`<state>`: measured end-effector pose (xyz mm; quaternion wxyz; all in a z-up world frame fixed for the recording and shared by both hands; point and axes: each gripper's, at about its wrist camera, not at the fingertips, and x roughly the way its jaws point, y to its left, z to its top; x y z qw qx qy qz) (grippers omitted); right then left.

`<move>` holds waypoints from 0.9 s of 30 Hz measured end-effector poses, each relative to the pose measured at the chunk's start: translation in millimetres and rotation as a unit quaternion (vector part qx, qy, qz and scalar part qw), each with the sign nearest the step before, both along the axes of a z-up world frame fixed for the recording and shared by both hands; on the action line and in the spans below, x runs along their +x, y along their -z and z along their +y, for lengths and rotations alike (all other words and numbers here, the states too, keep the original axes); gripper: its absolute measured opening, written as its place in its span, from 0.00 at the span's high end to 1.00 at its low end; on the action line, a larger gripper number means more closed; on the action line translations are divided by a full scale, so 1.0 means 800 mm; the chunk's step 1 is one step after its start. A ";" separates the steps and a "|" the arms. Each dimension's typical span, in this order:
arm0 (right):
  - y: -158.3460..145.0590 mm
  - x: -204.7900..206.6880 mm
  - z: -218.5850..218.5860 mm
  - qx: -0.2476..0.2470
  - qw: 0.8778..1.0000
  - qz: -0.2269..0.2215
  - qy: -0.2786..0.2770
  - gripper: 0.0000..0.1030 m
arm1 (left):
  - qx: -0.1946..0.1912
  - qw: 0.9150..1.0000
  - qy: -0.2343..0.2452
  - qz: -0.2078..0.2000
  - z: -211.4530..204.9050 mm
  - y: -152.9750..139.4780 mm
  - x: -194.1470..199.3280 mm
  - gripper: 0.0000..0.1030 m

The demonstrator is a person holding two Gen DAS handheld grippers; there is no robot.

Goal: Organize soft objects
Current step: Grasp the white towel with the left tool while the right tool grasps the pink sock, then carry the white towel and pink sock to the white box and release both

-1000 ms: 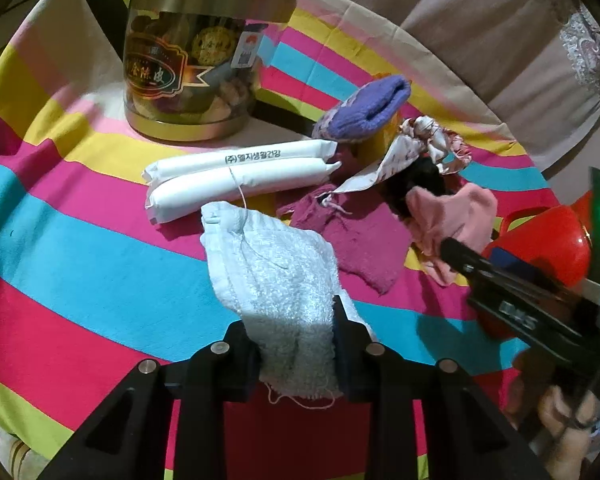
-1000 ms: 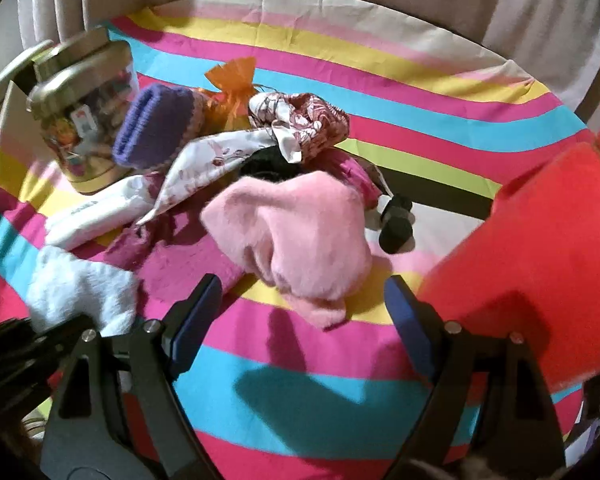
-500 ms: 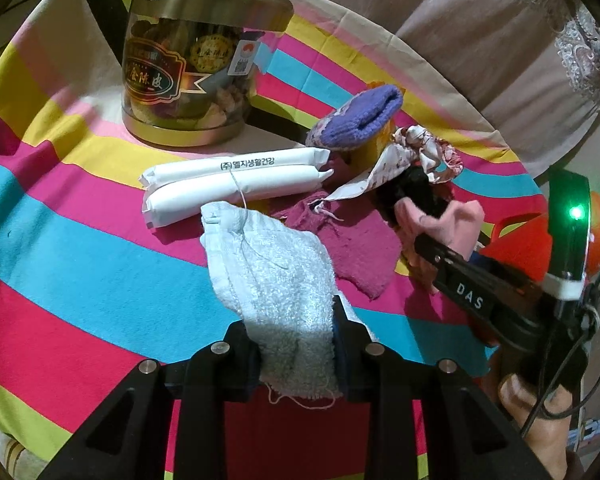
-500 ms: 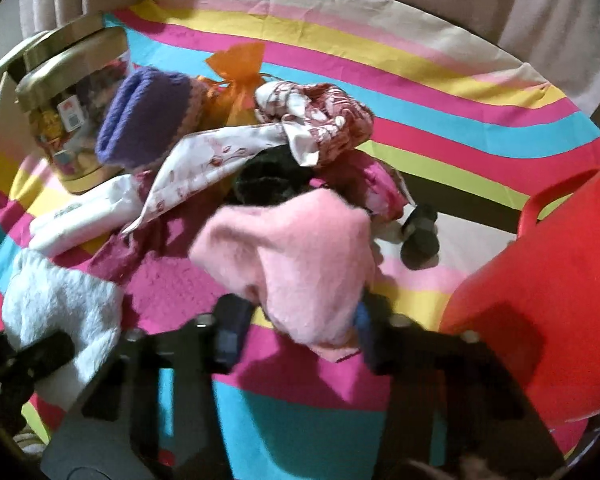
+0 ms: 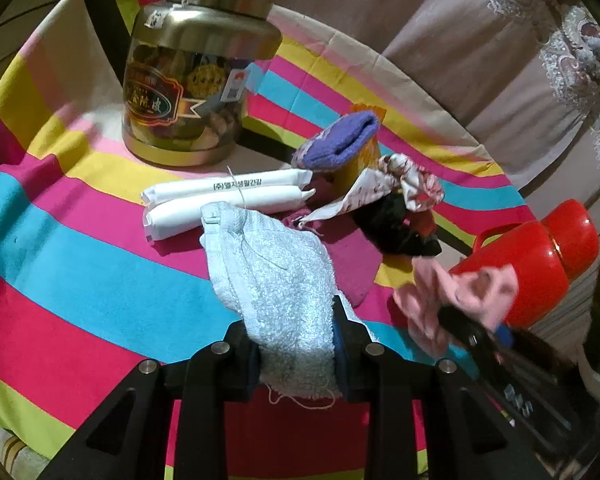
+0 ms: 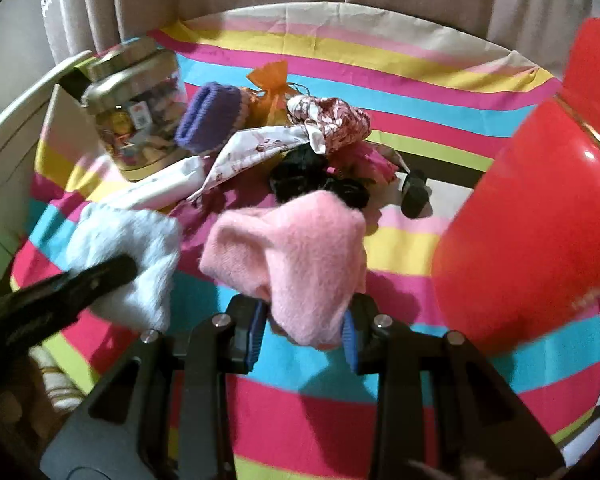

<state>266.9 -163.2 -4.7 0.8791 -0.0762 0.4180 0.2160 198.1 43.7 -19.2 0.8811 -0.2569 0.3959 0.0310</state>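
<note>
Left claw [image 5: 296, 344] clamped on white terry cloth [image 5: 272, 276] — long axis running straight out from the fingers, free end pointing away toward the two white rolled packs [image 5: 228, 204], cloth raised off the striped desk cover [image 5: 80, 264]. Right claw [image 6: 304, 328] clamped on pink fuzzy cloth [image 6: 296, 252]; bunched, long axis roughly along the fingers, wide folded end pointing forward and up, narrow end pinched between the blue pads [image 6: 350, 340]. Pink cloth held above the desk, just beside the red jug [image 6: 532, 240] at right. Seen from the left wrist, same pink cloth blurred in front of the jug. Remaining pile near desk centre: purple knit roll [image 6: 210, 120] leaning on orange pouch [image 6: 268, 80], floral printed fabric [image 6: 324, 120] draped over a black cloth [image 6: 300, 172], magenta cloth [image 5: 340, 248] flat beneath. Gold-lidded jar [image 5: 188, 88] upright behind the white packs — apart from the pile. Small black object [image 6: 414, 194] lying alone on the pale stripe, kind not discernible.
</note>
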 end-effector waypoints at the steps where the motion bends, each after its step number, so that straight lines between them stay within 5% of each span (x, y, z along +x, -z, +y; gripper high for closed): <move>1: -0.004 -0.010 -0.003 0.000 1.000 -0.003 -0.001 0.65 | 0.000 1.000 0.000 -0.002 0.000 -0.001 0.000 0.71; 14: -0.024 -0.071 -0.042 0.015 1.000 -0.004 0.001 0.65 | -0.001 0.999 0.001 -0.040 -0.008 -0.023 -0.021 0.71; 27: -0.046 -0.108 -0.119 0.034 0.998 -0.001 0.059 0.65 | -0.023 0.996 0.061 -0.052 -0.064 -0.048 -0.035 0.71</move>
